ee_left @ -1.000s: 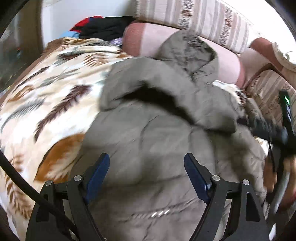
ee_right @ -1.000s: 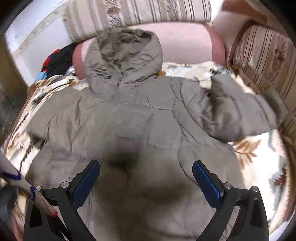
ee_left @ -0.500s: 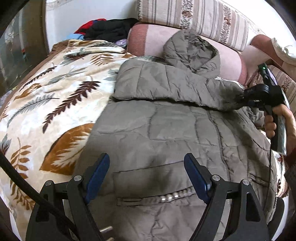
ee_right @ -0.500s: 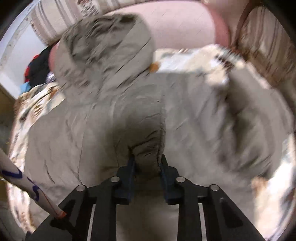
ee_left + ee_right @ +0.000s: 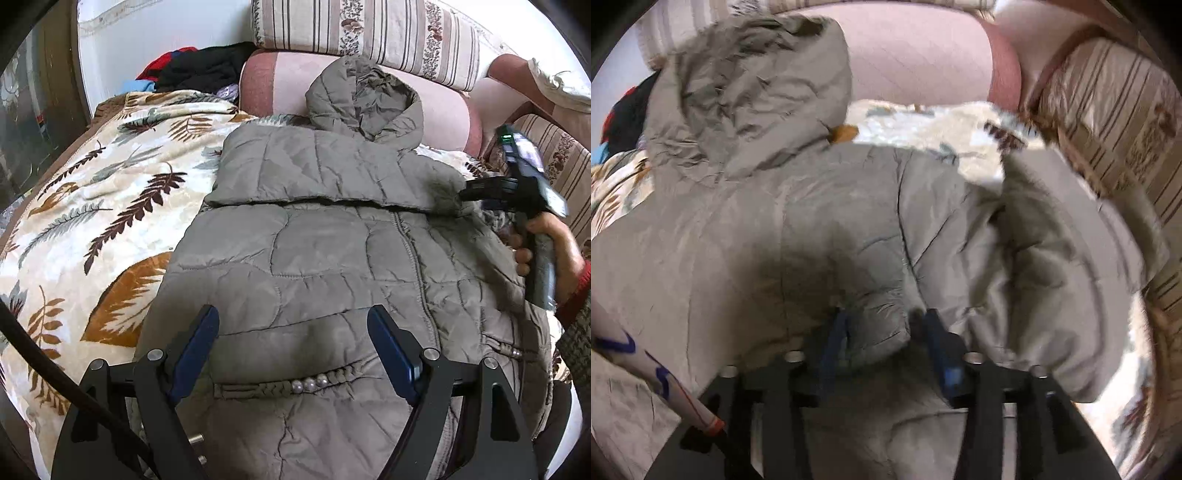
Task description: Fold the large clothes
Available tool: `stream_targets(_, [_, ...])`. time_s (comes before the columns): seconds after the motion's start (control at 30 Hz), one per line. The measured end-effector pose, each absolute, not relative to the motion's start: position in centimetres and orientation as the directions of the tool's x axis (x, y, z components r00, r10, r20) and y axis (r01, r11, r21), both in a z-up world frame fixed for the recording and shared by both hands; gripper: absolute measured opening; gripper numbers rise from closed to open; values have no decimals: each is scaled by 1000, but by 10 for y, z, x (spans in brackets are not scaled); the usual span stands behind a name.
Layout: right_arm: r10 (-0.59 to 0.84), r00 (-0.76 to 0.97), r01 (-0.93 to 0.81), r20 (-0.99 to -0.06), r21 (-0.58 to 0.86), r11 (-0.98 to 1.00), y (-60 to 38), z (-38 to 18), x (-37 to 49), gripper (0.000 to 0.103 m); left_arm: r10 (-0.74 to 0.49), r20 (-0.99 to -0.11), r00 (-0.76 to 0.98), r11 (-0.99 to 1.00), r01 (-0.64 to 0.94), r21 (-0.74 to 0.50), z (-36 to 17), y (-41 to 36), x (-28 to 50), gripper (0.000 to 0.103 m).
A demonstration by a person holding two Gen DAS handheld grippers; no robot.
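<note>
A grey-green quilted hooded jacket (image 5: 332,258) lies front up on the blanket, its hood (image 5: 362,96) against a pink bolster. One sleeve (image 5: 314,173) is folded flat across the chest. My left gripper (image 5: 291,343) hangs open over the lower front, above the braided pocket trim, holding nothing. In the right wrist view my right gripper (image 5: 884,332) has the sleeve's cuff (image 5: 879,317) between its blue pads. Its jaws are opening and a gap shows beside the right pad. A hand (image 5: 543,236) holds that gripper at the jacket's right shoulder.
A leaf-patterned blanket (image 5: 92,221) covers the bed. Behind it are the pink bolster (image 5: 277,81), striped cushions (image 5: 369,33) and a pile of dark and red clothes (image 5: 199,70). A striped sofa arm (image 5: 1108,129) borders the right side. A white pen-like stick (image 5: 653,380) crosses the lower left.
The sleeve has been laid across the chest and now lies flat. My right gripper went from wide open to pinching the cuff, then loosened. The left gripper stays open.
</note>
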State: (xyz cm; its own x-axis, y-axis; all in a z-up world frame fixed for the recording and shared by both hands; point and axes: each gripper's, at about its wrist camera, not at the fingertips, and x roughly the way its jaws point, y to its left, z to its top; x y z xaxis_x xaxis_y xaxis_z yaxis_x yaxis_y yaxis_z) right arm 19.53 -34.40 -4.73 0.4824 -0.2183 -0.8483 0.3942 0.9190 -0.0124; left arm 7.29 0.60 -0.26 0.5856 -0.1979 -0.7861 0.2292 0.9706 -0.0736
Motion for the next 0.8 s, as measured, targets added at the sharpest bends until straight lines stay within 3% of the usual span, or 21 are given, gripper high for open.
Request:
stream_targets(0.03, [-214,510,383,-833,-3,924,-346,-39,186,62,-200,-783,589,970,235,-71,0,4,70,81])
stream_targets(0.1, [-208,575,364,-791,19,931,-354,-16,153,77,-202,-780,592,968,244,-65,3,0,65,81])
stream_targets(0.17, [-217,600,363,-770,21,932,-370,-3,130,82,-208,-780,590,965,253,-66,4,-5,62,81])
stream_targets(0.33, [-400,494,517,-772,-109,849,-450,-9,80,82,-228,-789,570,953,297,-61,3,-25,50,81])
stream_targets(0.43, [-468,402,678,-787,-87,730,-523,-23,51,82,-218,-792,571,947,321,-29,2,-35,46,81])
stream_targets(0.8, [-454,337,850,-825,58,524,-670,-58,52,81,-117,-835,538,962,272,40,-14,-49,63,81])
